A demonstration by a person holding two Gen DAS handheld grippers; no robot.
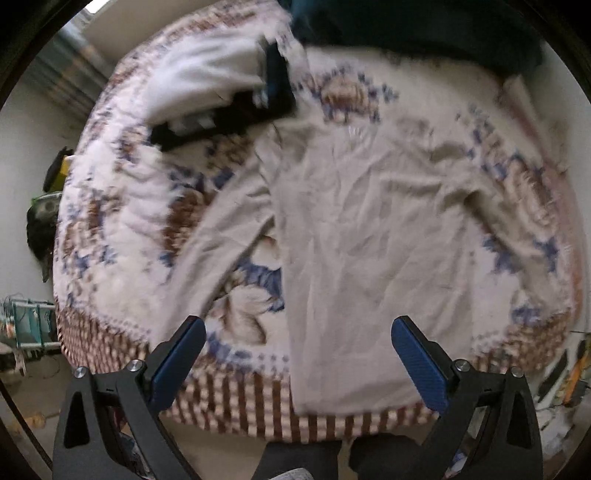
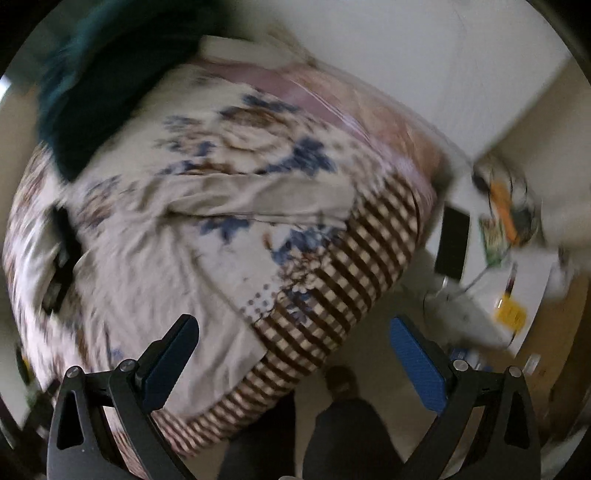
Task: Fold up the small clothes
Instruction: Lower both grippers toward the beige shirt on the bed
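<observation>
The shirt [image 1: 362, 229], a beige long-sleeved one, lies face down and spread flat on the bed [image 1: 110, 229], whose cover is printed with blue and brown flowers and edged in brown check. Left of the shirt, one sleeve [image 1: 221, 236] runs down at a slant toward the bed's near edge. Beyond that sleeve, up the bed, lies a black-and-white garment [image 1: 221, 110], and past the shirt's collar sits a dark teal heap [image 1: 424, 33]. The left gripper [image 1: 297, 363] hangs above the shirt's hem, jaws wide apart, holding nothing. Right of the shirt, the other sleeve [image 2: 236, 199] shows in the right wrist view, stretched toward the bed's checked corner. The right gripper [image 2: 293, 362] hovers over that corner and the floor [image 2: 384, 343], likewise spread and empty.
</observation>
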